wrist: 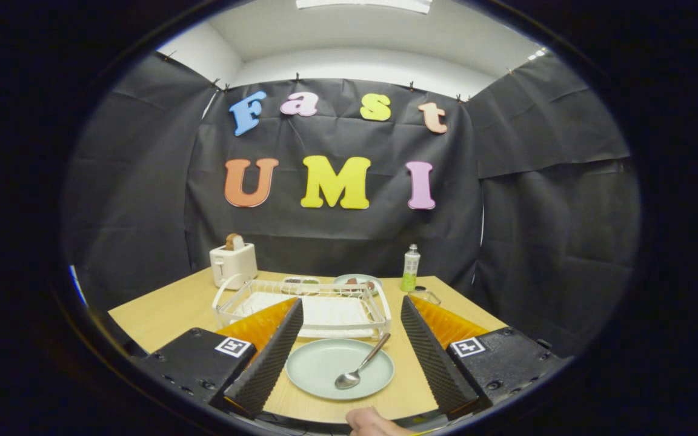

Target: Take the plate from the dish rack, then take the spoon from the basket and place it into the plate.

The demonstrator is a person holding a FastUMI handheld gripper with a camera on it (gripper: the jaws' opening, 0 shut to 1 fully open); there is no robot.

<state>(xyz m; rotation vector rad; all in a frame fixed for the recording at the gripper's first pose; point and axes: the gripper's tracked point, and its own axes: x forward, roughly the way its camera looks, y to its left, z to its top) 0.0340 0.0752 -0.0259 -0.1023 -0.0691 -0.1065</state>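
Spoon in the plate, gripper spread wide and empty.

From the gripper view, the gripper (pixel 349 357) stands wide open with nothing held; the plate (pixel 325 363) sits on the desk (pixel 161 315) between its fingers, just before the dish rack (pixel 306 306), and the spoon (pixel 361 364) lies in it, handle propped over the far rim. A careless pull-back could clip that handle or nudge the plate, tipping the spoon out.

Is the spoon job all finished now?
Looks finished. The plate lies on the table, out of the dish rack, and the spoon rests in it. The gripper is open around the plate, holding nothing. Nothing looks left.
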